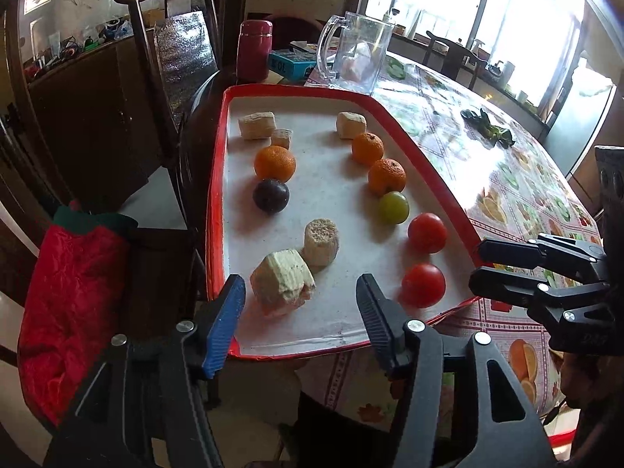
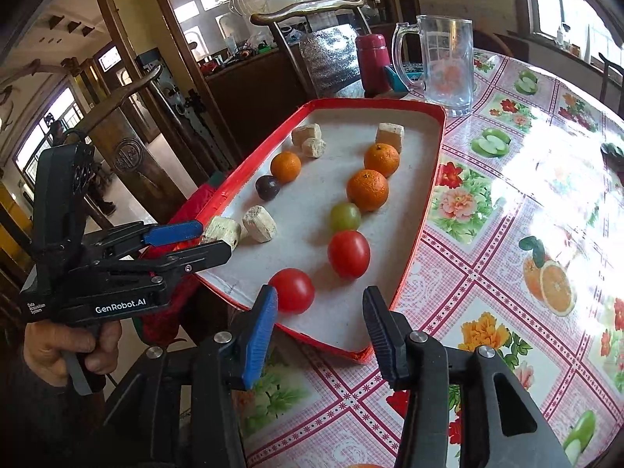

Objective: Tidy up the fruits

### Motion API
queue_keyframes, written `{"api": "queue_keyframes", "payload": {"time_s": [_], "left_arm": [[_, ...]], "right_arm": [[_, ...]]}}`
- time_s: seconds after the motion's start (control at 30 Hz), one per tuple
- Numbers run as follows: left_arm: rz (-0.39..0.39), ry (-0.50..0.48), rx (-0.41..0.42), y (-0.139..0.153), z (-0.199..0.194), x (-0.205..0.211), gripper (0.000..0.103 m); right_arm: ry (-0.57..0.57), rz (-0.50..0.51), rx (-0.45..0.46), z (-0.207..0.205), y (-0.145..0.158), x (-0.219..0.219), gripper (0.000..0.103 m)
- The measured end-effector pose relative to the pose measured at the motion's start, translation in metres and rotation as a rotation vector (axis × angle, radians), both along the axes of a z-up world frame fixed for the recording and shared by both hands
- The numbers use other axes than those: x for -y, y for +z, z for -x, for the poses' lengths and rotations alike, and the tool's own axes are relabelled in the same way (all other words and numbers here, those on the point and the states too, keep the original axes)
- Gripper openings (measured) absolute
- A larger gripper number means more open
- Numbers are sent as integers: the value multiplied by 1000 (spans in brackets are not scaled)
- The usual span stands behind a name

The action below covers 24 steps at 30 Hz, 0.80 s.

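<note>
While both grippers hover at the near end of the tray, nothing is held.
Tray: red-rimmed tray point(image 1: 218, 179), white inside, lying on the bench point(image 2: 507, 234) with the fruit-print cloth.
Right-hand row on the tray: two tomatoes point(image 1: 423, 285) nearest, then a green grape point(image 1: 394, 207), then two mandarins point(image 1: 387, 176) toward the far rim.
Left-hand side of the tray: one mandarin point(image 1: 275, 163) touching a dark plum point(image 1: 271, 196), with pale foam blocks point(image 1: 281, 288) near and far.
Left gripper point(image 1: 298, 312): jaws open and empty, above the tray's near rim, facing the nearest block.
Right gripper point(image 2: 319, 331): jaws open and empty, just before the tray's near corner, beside the closest tomato.
Beyond the tray: glass mug point(image 1: 357, 52) and a maroon flask point(image 1: 254, 50).
</note>
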<state>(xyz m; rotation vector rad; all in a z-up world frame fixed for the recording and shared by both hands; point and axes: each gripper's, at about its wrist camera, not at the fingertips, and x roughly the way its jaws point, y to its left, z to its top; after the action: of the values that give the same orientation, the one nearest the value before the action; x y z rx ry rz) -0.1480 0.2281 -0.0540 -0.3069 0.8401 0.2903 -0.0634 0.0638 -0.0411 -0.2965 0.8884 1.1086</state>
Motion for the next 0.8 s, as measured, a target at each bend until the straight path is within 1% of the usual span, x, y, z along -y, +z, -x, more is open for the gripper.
{"api": "queue_keyframes", "payload": {"time_s": [0.2, 0.3, 0.33, 0.37, 0.4, 0.47, 0.53, 0.63, 0.8], "left_arm": [[-32, -2, 9, 9, 8, 4, 60], [-43, -2, 9, 11, 14, 6, 61], [-48, -3, 8, 11, 15, 6, 63], [-57, -3, 8, 12, 16, 7, 68], [-72, -2, 10, 13, 18, 9, 74], [-109, -2, 14, 15, 22, 13, 78], [-139, -10, 13, 15, 25, 17, 78], [-159, -21, 14, 16, 29, 21, 78], [-212, -34, 36, 19, 36, 30, 78]], "right_arm": [[25, -4, 62, 2, 14, 0, 61], [51, -4, 101, 5, 21, -1, 72], [60, -4, 116, 6, 23, -1, 79], [70, -4, 131, 7, 25, -2, 85], [82, -5, 144, 8, 27, -2, 86], [106, -6, 162, 10, 30, -4, 88], [126, -6, 163, 10, 31, -5, 89], [149, -3, 166, 11, 32, -6, 90], [193, 4, 181, 13, 32, -3, 90]]}}
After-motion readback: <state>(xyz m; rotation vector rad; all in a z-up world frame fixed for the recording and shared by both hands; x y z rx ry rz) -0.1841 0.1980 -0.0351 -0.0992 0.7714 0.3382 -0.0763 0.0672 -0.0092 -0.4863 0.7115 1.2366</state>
